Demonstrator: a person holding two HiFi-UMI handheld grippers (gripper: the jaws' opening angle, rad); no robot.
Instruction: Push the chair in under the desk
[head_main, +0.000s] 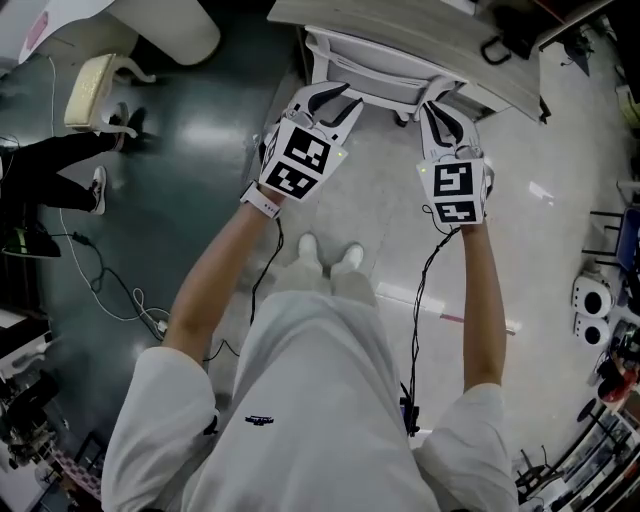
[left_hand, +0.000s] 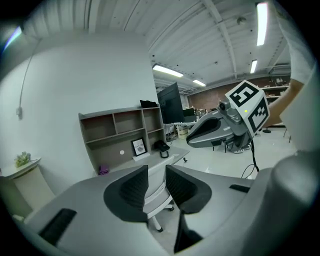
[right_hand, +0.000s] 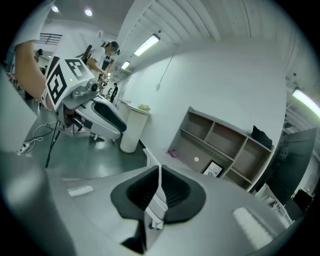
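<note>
Chair (head_main: 370, 72) (left_hand: 157, 195) (right_hand: 156, 206) — white, on a wheeled base, its seat already run in beneath the desk (head_main: 420, 35). Only the back and rear frame stand clear of the desk's front edge.

Left gripper (head_main: 330, 100) (left_hand: 157, 172) (right_hand: 117, 131) — held on the near side of the desk, at the left corner of the chair back, pointing toward the desk and a little downward. Its fingers (left_hand: 132, 187) stand spread, with a plain gap between the pads. The chair shows through that gap, farther toward the desk, and nothing is pinched. Whether the tips touch the chair back cannot be told.

Right gripper (head_main: 442, 110) (right_hand: 160, 175) (left_hand: 200, 134) — level with the left one on the same side of the desk, at the chair back's right corner. Its fingers (right_hand: 175, 192) are pressed almost together. Only a thin sliver of white chair is seen through the slit, and nothing is held.

Shelf unit (left_hand: 125, 135) (right_hand: 225, 150) — grey, open compartments, standing on the far part of the desk against the wall.

Framed picture (left_hand: 139, 146) — upright on the desk, at the foot of the shelf unit.

Monitor (left_hand: 170, 105) — dark, seen beyond the desk's far end.

Shoes (head_main: 325, 255) — white, the holder's own, on the floor well back from the desk.

Cables (head_main: 100, 285) — loose on the dark floor, well away from the desk.
</note>
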